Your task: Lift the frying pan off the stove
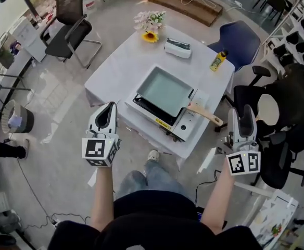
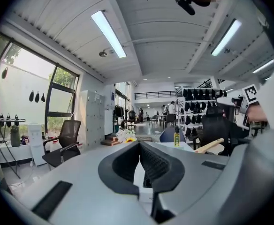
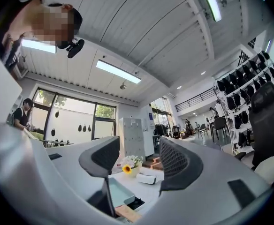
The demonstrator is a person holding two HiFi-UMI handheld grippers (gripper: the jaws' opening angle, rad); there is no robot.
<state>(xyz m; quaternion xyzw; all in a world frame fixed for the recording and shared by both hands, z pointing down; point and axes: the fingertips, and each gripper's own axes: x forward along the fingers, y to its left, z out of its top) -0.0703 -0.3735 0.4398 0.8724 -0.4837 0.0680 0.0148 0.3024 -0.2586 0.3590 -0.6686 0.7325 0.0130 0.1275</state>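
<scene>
Head view: the pan [image 1: 165, 90] sits on the stove [image 1: 180, 128], on the white surface [image 1: 121, 69]. Its handle [image 1: 206, 114] runs out toward our right side and ends near the right gripper [image 1: 247, 109]. The left gripper [image 1: 109, 107] is farther off, over the floor. Left gripper view: jaws together, holding nothing; the handle shows off to the right. Right gripper view: jaws apart and empty, with pan and handle low between them, just ahead. We judge the right gripper better placed. The bottle [image 1: 218, 60] label and the stove's yellow strip are unreadable.
</scene>
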